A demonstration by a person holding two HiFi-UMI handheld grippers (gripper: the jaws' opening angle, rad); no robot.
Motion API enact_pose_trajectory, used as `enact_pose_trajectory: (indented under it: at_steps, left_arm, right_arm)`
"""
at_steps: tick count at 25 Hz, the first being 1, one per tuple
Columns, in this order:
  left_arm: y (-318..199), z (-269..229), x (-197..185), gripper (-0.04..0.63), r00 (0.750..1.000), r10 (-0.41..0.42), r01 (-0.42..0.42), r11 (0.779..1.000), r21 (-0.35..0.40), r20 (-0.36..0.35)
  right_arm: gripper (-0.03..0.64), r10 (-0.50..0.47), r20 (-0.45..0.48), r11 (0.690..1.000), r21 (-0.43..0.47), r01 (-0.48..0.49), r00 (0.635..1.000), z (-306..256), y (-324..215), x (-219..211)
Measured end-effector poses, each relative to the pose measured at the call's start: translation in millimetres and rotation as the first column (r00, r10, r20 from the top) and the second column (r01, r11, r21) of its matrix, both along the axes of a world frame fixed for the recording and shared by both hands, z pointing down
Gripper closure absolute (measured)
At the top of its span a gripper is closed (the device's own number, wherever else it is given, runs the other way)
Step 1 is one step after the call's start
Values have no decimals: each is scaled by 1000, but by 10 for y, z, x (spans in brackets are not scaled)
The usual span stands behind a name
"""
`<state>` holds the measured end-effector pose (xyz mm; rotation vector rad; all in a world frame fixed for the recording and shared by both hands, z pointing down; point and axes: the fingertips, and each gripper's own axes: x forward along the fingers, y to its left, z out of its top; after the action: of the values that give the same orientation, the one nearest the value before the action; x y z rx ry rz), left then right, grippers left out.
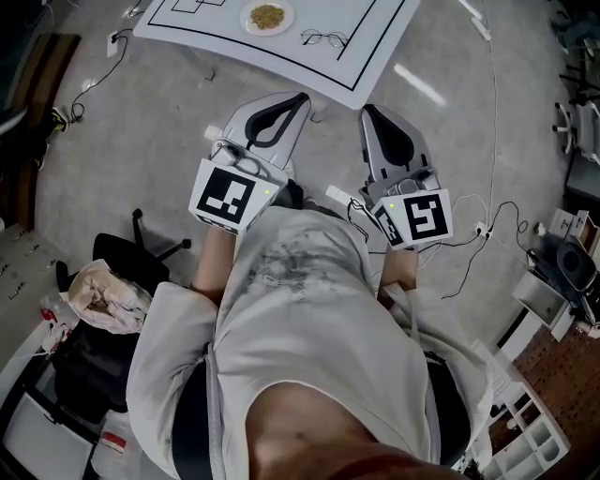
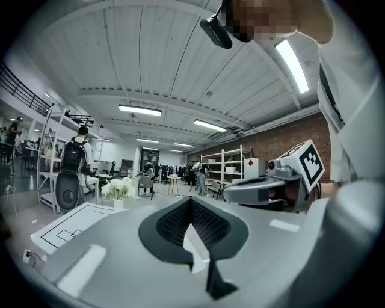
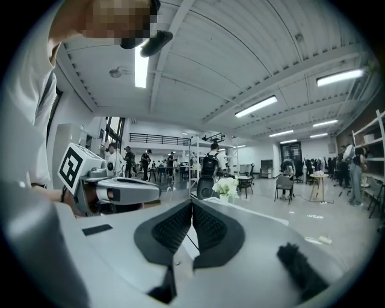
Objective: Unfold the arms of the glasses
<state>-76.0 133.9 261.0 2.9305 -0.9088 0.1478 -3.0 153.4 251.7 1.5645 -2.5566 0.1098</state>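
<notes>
Person: pale grey shirt [image 1: 300, 300] fills the lower half of the head view; both forearms reach forward, one tool in each hand.
Desk: white tabletop with black ruled lines [image 1: 366, 47] at the top of the head view, its near corner pointing toward the person.
Left gripper: grey two-jaw claw with black ribbed pads [image 1: 298, 97] [image 2: 191, 201]; pads meet at the tips with nothing between them. It is over the floor, just short of the desk's near edge.
Right gripper: matching grey claw [image 1: 367, 110] [image 3: 191, 204]; jaws pressed together and empty. It is beside the desk's near corner and level with the left one.
Plate: round white plate with brownish food [image 1: 267, 16], set back from the near edge.
Glasses: thin black wire-framed pair [image 1: 324, 38] lying on the desk to the right of the plate and apart from it, inside the black border near the near corner, well clear of both claws. They are too small to tell how the arms lie.
</notes>
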Motion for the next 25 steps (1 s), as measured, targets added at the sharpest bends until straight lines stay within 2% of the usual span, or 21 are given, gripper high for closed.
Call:
enact_pose_trajectory:
  at_steps: [8,15,25]
  left_arm:
    - [-266,-94,-23,588,998,51,-49,998,47,-39]
    - [-413,-76,31,586,997,64,-62,997,37,-52]
    - [-694,-96,194,586,997,76,-75,995,65,-16]
  right_arm:
    - [600,48,-22,999,-1,-48,999,-3,-197,-33]
    - [600,89,-31,996,5,-89,996,-18,-285,83]
    - [600,104,-8,995,-4,-104,995,67,-551,285]
